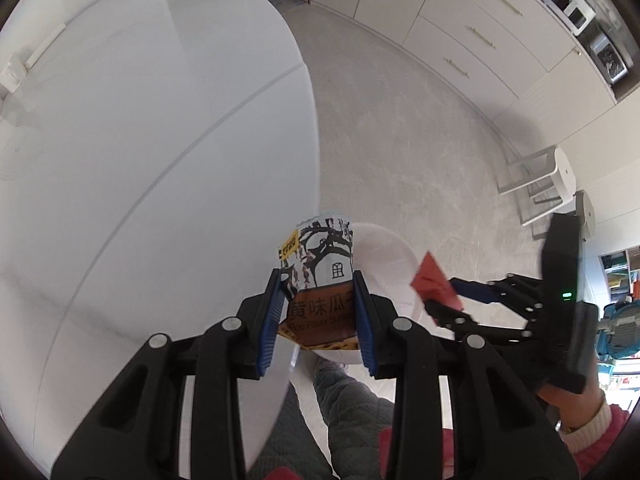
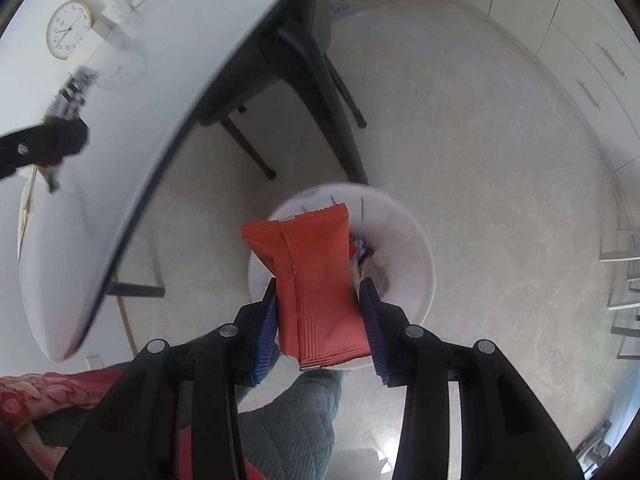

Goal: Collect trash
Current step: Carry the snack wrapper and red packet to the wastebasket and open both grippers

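My left gripper (image 1: 318, 304) is shut on a brown and white sunflower-seed packet (image 1: 320, 276), held at the table's edge above the floor. My right gripper (image 2: 322, 320) is shut on a red snack wrapper (image 2: 314, 280) and holds it over a white trash bin (image 2: 416, 248) on the floor, which holds some wrappers. In the left wrist view the right gripper (image 1: 448, 300) with the red wrapper (image 1: 434, 282) is at the right, over the bin (image 1: 384, 256). In the right wrist view the left gripper (image 2: 52, 148) shows blurred at the far left.
A white round table (image 1: 140, 160) fills the left; it also shows in the right wrist view (image 2: 120, 120). A dark chair (image 2: 288, 64) stands behind the bin. White cabinets (image 1: 460, 32) line the far wall, and white stools (image 1: 540, 184) stand to the right. My legs are below.
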`<state>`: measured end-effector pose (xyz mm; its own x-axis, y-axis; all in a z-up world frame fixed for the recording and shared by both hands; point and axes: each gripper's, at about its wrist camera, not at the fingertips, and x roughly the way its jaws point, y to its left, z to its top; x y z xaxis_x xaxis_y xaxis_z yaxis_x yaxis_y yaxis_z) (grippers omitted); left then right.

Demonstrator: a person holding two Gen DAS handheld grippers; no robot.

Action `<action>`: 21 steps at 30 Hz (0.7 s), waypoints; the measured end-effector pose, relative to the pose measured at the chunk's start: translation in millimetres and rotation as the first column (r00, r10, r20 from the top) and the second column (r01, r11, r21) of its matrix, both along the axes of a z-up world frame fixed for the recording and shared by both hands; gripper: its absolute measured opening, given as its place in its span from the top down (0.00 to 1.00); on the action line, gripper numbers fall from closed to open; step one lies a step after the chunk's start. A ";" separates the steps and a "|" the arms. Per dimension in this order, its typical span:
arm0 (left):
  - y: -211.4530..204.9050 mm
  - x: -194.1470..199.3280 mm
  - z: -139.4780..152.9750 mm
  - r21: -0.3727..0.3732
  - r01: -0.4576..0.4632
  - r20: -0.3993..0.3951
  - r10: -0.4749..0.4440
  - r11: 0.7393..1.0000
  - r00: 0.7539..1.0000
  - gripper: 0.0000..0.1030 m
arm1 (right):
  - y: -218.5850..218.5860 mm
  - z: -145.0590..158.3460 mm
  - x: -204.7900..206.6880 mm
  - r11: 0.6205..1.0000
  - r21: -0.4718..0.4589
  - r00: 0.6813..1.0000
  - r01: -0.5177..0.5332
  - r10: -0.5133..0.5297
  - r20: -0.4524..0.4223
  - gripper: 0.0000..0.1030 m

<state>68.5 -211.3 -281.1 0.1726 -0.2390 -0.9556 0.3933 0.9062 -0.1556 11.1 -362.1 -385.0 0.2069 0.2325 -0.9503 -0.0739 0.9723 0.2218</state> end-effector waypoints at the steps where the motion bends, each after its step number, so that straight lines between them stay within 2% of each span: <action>1: -5.3 -4.2 -4.7 -0.001 0.004 -0.017 -0.004 1.000 1.000 0.68 | 0.4 -10.2 -1.5 1.000 0.011 1.000 -0.003 0.003 -0.012 0.60; 4: -13.5 -9.7 -16.8 0.013 0.016 -0.038 -0.016 1.000 0.999 0.67 | 0.5 -32.4 -3.3 1.000 0.017 0.999 -0.010 0.011 -0.033 0.59; 8: -33.5 -19.6 -33.6 0.062 0.071 -0.039 -0.069 0.996 0.997 0.66 | -2.9 -48.7 -6.6 1.000 0.012 0.998 -0.024 0.025 -0.052 0.35; 9: -39.8 -19.4 -38.0 0.070 0.083 -0.041 -0.080 0.994 0.996 0.65 | -3.9 -47.6 -7.7 1.000 0.018 0.998 -0.023 0.024 -0.051 0.32; 11: -51.9 -22.7 -46.4 0.081 0.103 -0.050 -0.099 0.991 0.994 0.65 | -11.7 -41.5 -13.3 1.000 0.020 0.999 -0.018 0.019 -0.036 0.22; 14: -63.1 -22.9 -55.1 0.084 0.112 -0.073 -0.106 0.990 0.992 0.65 | -25.2 -26.5 -23.9 1.000 -0.003 1.000 0.007 -0.007 -0.014 0.13; 21: -81.2 -23.2 -78.1 0.069 0.141 -0.141 -0.130 0.988 0.981 0.62 | -65.7 10.7 -47.8 0.994 -0.021 0.993 0.107 -0.106 0.044 0.08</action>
<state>45.3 -292.5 -359.2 0.0113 -0.1745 -0.9846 0.4936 0.8573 -0.1462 -36.7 -427.8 -374.3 0.2696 0.1851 -0.9450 0.0214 0.9799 0.1981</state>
